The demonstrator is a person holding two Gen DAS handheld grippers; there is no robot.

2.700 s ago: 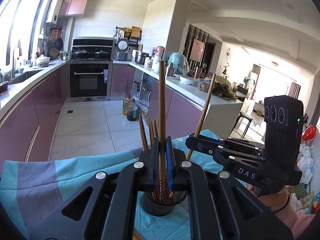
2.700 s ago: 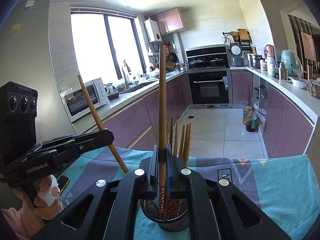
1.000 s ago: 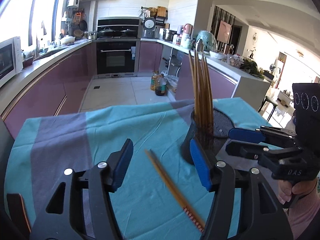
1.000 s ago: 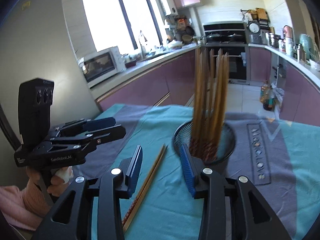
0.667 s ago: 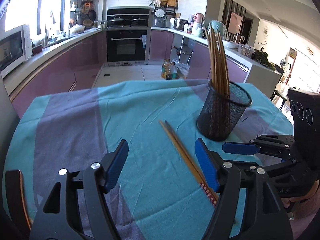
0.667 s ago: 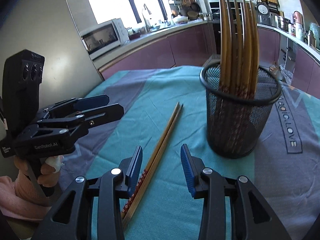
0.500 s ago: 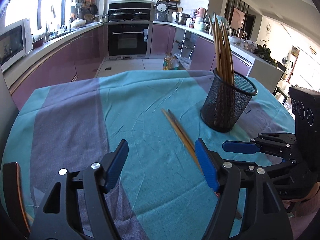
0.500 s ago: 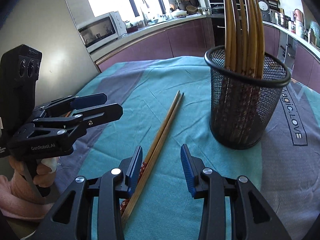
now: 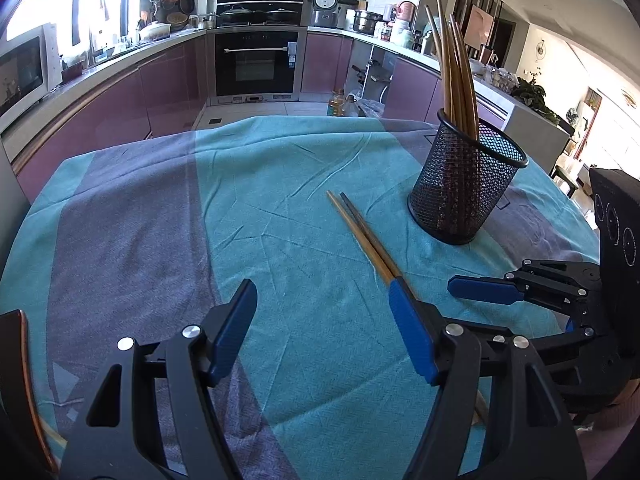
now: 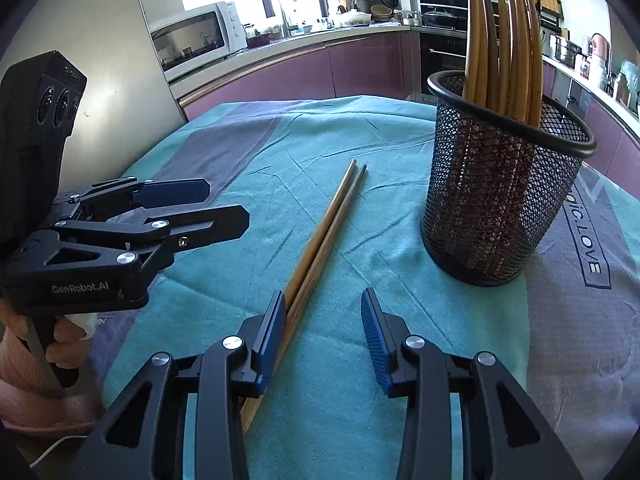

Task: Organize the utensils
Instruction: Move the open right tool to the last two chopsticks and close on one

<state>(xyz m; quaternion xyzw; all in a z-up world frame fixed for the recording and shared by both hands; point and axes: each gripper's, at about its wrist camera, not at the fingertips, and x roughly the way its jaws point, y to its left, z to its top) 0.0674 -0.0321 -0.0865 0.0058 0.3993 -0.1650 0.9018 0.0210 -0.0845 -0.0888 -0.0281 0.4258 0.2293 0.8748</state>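
Note:
A pair of wooden chopsticks (image 9: 362, 234) (image 10: 324, 236) lies loose on the teal and grey tablecloth (image 9: 280, 240). To its right stands a black mesh cup (image 9: 466, 190) (image 10: 502, 196) with several chopsticks upright in it. My left gripper (image 9: 322, 302) hangs open low over the cloth, the pair's near end hidden behind its right finger. My right gripper (image 10: 324, 306) is open too, and the pair runs under its left finger. Nothing sits between either pair of pads. Each gripper shows in the other's view: the right one (image 9: 484, 290), the left one (image 10: 224, 204).
The table is round, and its cloth (image 10: 568, 340) hangs over the far edge. Behind it lie purple kitchen cabinets (image 9: 160, 80), an oven (image 9: 256, 64) and a microwave (image 10: 192, 38). A person's hand (image 10: 68, 336) holds the left gripper's handle. A dark chair back (image 9: 16, 360) stands at the left.
Both grippers, shut on a chopstick each over the cup at first, stand open and have sunk toward the cloth. The loose pair now reaches the right gripper's left finger.

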